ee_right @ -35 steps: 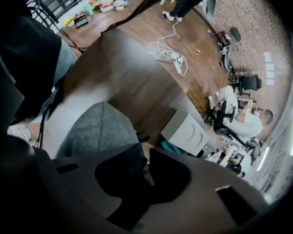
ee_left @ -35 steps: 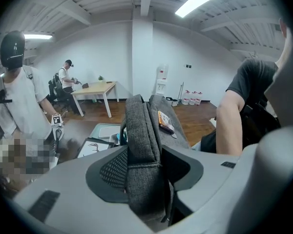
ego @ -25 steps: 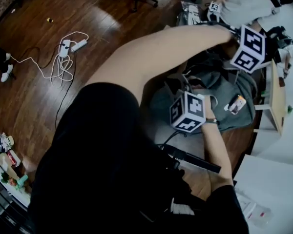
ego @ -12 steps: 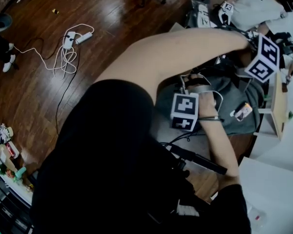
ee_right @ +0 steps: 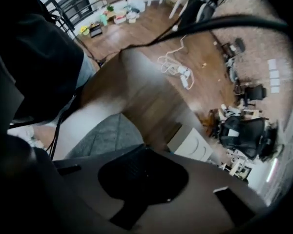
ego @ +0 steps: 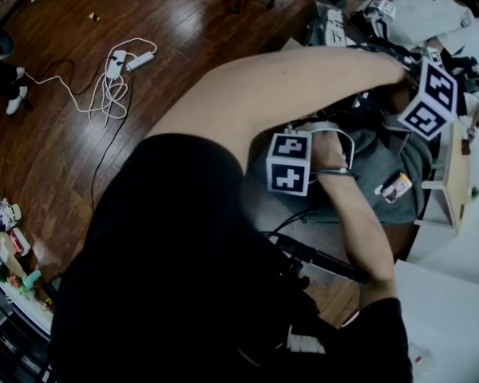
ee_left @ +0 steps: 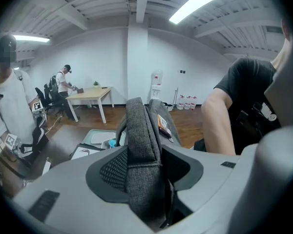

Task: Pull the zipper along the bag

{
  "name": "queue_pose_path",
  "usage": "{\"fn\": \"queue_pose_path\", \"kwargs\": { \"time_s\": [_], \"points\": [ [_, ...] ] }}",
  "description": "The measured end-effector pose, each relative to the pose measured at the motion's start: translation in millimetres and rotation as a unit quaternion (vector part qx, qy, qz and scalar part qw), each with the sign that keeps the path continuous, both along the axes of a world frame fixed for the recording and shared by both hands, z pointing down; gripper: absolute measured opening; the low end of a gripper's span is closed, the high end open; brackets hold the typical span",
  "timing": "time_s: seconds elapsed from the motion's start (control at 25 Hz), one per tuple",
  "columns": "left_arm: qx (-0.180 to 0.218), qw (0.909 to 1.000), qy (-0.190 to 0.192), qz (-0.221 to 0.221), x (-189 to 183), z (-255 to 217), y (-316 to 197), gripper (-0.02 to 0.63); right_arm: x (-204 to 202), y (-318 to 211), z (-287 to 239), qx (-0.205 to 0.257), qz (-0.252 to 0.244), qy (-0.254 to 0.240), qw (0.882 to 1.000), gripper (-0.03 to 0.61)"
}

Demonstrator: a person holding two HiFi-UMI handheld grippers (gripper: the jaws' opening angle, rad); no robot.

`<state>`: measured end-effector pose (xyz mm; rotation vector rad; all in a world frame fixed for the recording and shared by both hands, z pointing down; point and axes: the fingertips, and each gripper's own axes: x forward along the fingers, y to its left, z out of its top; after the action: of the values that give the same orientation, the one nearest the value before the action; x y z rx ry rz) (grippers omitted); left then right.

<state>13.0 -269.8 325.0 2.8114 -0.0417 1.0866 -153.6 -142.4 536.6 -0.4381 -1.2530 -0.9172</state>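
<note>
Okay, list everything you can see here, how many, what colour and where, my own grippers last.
bag: one, grey, in front of the person.
strap: one, grey, part of the bag, standing up.
tag: one, orange and white, on the bag.
power strip: one, white, on the wood floor, cable coiled beside it.
desk: one, pale wood, far across the room.
left gripper: one, grey, shut on the strap.
right gripper: one, grey, above the bag, jaws just closed, nothing seen between them.
</note>
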Motion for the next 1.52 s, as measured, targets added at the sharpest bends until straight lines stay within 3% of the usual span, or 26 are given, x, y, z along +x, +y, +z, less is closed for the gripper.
{"fn": "queue_pose_path", "kwargs": {
  "time_s": [0.12,0.36,0.48,0.64,0.88,1.08,1.32,1.4,1.52],
  "points": [
    [-0.013,0.9997,0.021,0.007,16.2,-2.7,10.2,0.198,-4.1,12.5,-16.1,-0.026,0.003,-0.117,0.993,0.017],
    [-0.005,0.9993,0.034,0.017,24.3,-10.1,8.9,0.198,-7.1,-0.2,-32.4,-0.070,0.088,-0.186,0.976,0.018],
    [-0.002,0.9991,0.035,0.022,28.6,-11.0,14.4,0.198,-7.4,-3.9,-41.4,-0.052,0.150,-0.224,0.962,0.018],
    [-0.013,0.9984,0.051,0.024,24.1,-13.1,23.6,0.199,-12.9,-5.1,-48.0,-0.007,0.180,-0.266,0.947,0.020],
    [-0.008,0.9953,0.090,0.036,30.1,-22.3,34.1,0.204,-7.1,-9.4,-60.6,-0.025,0.261,-0.288,0.921,0.020],
    [0.004,0.9917,0.120,0.047,34.0,-25.1,33.2,0.244,-1.7,0.3,-66.6,-0.046,0.232,-0.292,0.927,0.017],
    [0.001,0.9915,0.126,0.032,31.1,-26.8,33.3,0.247,20.0,5.8,-77.3,-0.045,0.253,-0.326,0.910,0.014],
    [-0.001,0.9911,0.129,0.031,30.6,-28.4,33.8,0.245,20.3,3.3,-78.3,-0.047,0.261,-0.321,0.909,0.014],
    [0.000,0.9920,0.122,0.030,28.7,-26.6,33.0,0.246,20.7,-8.0,-96.0,-0.014,0.257,-0.324,0.911,0.009]
  ]
}}
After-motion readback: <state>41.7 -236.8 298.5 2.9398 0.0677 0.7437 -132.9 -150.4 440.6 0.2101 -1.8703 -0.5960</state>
